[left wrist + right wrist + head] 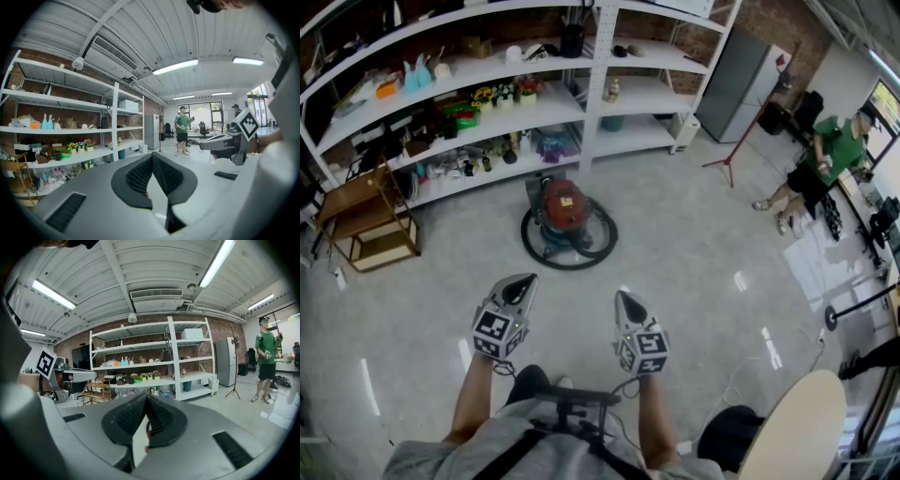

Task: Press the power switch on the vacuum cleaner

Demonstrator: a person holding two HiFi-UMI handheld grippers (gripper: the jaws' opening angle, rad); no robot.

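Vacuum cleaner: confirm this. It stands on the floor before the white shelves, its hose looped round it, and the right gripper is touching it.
Wrong in one respect: the right gripper is not touching the vacuum cleaner. The head view shows it well short, with bare floor between them. The cleaner does stand before the white shelves, hose looped round it.

The pale floor [694,244] carries a red vacuum cleaner [564,204], ringed by its hose [567,266], before white shelving [592,103].
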